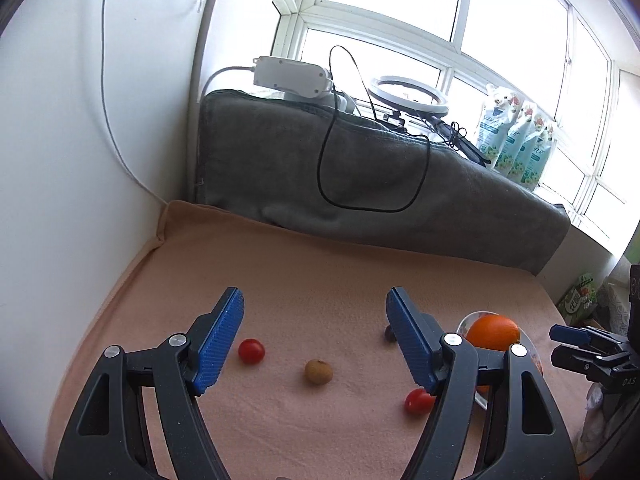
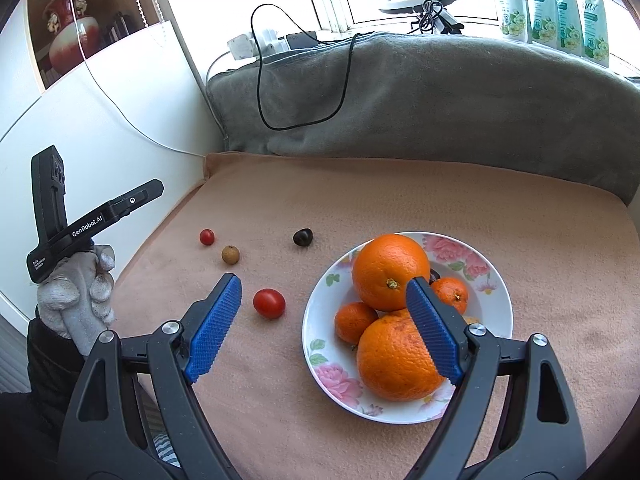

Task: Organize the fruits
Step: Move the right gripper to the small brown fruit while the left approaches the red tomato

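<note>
A floral white bowl [image 2: 316, 320] holds two large oranges [image 2: 390, 272] and two small tangerines [image 2: 354, 322]. On the pink cloth lie a near cherry tomato [image 2: 269, 303], a far cherry tomato [image 2: 207, 237], a brown longan [image 2: 230, 255] and a dark fruit [image 2: 303, 237]. My right gripper [image 2: 324, 300] is open and empty above the bowl's left side. My left gripper [image 1: 314, 312] is open and empty above the longan [image 1: 318, 371], with tomatoes left [image 1: 251, 351] and right [image 1: 418, 400]. The bowl's orange [image 1: 494, 332] shows at right.
A grey blanket [image 2: 420, 100] with a black cable [image 2: 304, 80] covers the back ledge. A ring light [image 1: 408, 94], power strip [image 1: 292, 76] and pouches [image 1: 516, 136] stand by the window. A white wall [image 1: 60, 160] bounds the left side.
</note>
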### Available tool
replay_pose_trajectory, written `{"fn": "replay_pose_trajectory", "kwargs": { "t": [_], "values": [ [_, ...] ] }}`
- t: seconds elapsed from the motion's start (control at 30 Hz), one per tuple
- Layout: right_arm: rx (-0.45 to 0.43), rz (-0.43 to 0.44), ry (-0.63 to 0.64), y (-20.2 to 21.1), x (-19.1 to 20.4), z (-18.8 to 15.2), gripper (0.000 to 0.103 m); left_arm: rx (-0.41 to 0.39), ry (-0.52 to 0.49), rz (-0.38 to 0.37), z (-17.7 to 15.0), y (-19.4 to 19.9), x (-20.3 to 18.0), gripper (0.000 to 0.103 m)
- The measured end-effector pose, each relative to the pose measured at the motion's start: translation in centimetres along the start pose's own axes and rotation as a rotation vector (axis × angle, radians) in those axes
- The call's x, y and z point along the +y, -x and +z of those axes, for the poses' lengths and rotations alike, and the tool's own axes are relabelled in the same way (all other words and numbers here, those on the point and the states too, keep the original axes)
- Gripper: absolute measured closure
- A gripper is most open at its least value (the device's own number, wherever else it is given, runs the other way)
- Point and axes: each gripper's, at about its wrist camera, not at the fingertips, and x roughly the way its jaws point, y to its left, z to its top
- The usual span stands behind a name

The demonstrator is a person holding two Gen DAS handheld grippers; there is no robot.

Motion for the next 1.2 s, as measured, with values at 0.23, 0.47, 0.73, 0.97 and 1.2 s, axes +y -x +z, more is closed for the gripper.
{"fn": "replay_pose_trajectory", "kwargs": {
  "t": [0.23,0.47,0.73,0.97,1.2],
  "values": [
    [0.017,0.02,0.037,-1.6,1.8,0.9,0.016,0.007,0.046,0.032,-0.9,0.4,2.9,0.029],
    [0.04,0.048,0.062,-3.9,3.4,1.9,0.017,0.031,0.072,0.04,-1.7,-0.1,4.7,0.03],
    [0.08,0.082,0.098,-6.4,6.0,2.2,0.03,0.059,0.097,0.016,-1.9,-1.4,6.2,0.041],
    [0.129,0.113,0.157,-9.6,9.6,1.9,0.045,0.111,0.111,-0.022,-2.6,-3.5,6.7,0.053],
    [0.213,0.111,0.188,-13.6,12.4,0.8,0.06,0.163,0.117,-0.053,-3.4,-5.2,7.1,0.06]
  ]
}}
